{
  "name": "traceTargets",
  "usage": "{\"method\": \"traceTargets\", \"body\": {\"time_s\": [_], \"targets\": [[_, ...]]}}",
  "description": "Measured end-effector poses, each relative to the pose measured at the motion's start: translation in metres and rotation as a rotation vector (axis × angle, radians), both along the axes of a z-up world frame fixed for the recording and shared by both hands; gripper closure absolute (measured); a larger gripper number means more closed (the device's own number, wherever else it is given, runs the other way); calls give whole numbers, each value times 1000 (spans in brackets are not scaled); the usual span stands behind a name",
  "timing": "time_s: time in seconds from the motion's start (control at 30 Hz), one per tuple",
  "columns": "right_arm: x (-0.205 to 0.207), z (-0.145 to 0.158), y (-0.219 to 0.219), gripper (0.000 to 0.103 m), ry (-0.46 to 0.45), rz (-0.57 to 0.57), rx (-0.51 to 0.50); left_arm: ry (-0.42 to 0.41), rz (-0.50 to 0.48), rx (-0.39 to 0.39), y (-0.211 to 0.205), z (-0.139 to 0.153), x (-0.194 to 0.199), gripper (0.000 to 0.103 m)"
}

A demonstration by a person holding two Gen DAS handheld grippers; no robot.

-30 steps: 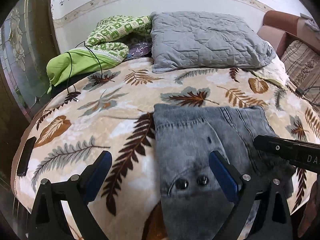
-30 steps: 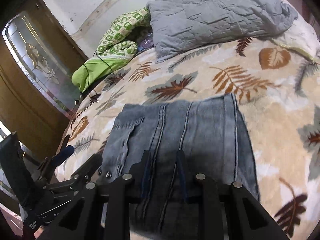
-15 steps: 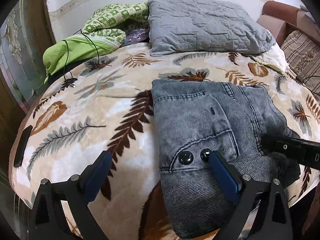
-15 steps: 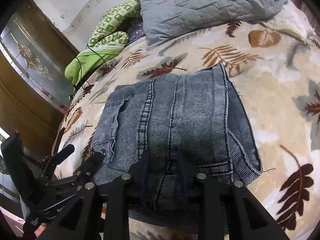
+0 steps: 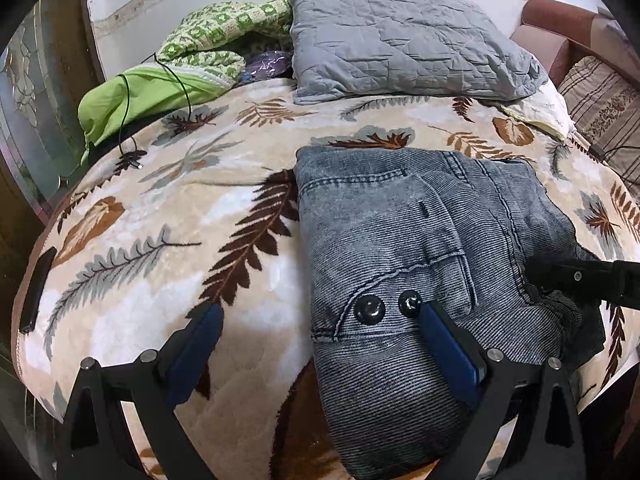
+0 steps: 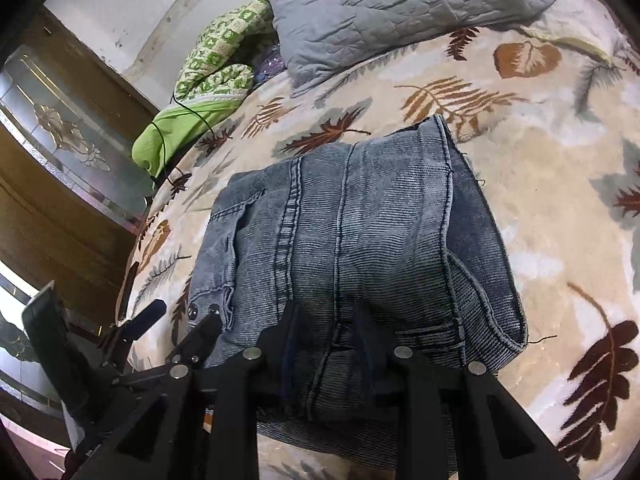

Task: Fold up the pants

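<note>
A pair of grey-blue denim pants (image 6: 360, 248) lies folded into a thick, roughly square bundle near the front edge of a bed, on a cream blanket (image 5: 168, 240) printed with brown and grey leaves. The fabric looks washed and faded, with darker seams running lengthwise and a stitched pocket on top.

The right gripper (image 6: 328, 328) pinches a raised fold of the denim at the near edge of the bundle, its two fingers drawn close with cloth bunched between them. The left gripper (image 5: 316, 332) is spread wide: one blue-padded finger sits over the blanket, the other over the pants just beside two dark round buttons (image 5: 388, 306), and nothing is clamped.

Only the left wrist view shows the buttons large and clear, and a brown sofa (image 5: 560, 36) with a striped cushion beyond the bed. Only the right wrist view shows the far right edge of the bundle, with its layered hem and loose threads, and a wooden door with patterned glass (image 6: 68, 148). Both show a grey quilted pillow (image 5: 400, 44) at the head of the bed and a green patterned cloth (image 5: 168, 76) beside it
</note>
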State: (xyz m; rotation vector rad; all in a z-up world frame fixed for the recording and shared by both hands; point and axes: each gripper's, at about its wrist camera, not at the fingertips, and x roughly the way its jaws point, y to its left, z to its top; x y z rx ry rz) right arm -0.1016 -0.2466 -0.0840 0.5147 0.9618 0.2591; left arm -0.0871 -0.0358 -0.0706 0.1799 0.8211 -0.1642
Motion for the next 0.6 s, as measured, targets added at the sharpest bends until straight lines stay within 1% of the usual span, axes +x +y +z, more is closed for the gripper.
{"method": "traceTargets", "body": {"time_s": [0.4, 0.47, 0.6], "targets": [[3, -1, -1, 72, -1, 8, -4, -11, -8, 6, -1, -3, -2, 3], [3, -2, -1, 72, -4, 8, -7, -14, -5, 8, -1, -4, -1, 1], [5, -2, 0, 71, -7, 11, -7, -2, 1, -18, 2, -7, 0, 0]]}}
